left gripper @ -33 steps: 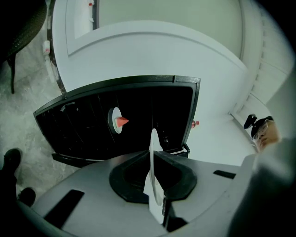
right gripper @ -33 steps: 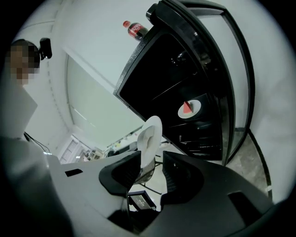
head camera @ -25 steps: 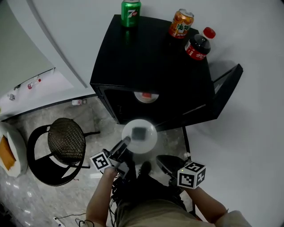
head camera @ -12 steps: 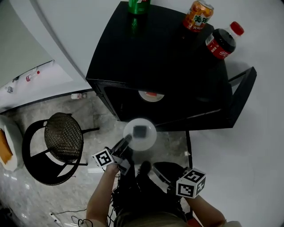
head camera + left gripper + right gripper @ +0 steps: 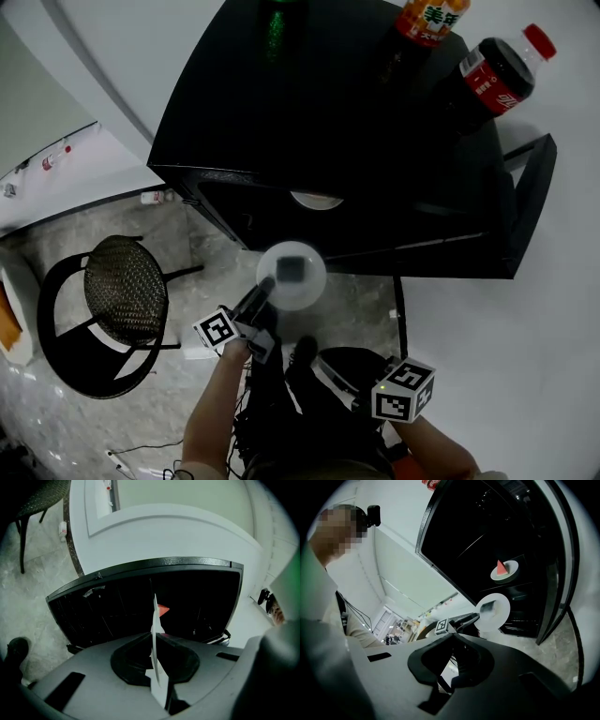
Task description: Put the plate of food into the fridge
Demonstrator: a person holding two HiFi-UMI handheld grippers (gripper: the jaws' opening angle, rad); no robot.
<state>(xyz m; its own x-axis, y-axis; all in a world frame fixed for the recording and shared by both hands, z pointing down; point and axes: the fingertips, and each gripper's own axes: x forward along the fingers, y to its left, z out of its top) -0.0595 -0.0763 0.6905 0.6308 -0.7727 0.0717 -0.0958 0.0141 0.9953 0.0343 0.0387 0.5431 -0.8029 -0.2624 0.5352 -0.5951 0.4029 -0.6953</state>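
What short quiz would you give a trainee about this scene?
1. What already sits inside the fridge?
2. Whose fingers clamp the white plate of food: A left gripper, B right gripper, C neither?
3. True or false: the fridge door is shut.
Key: 1, a second plate with a red wedge on it; 2, A; 3, false, the door stands open.
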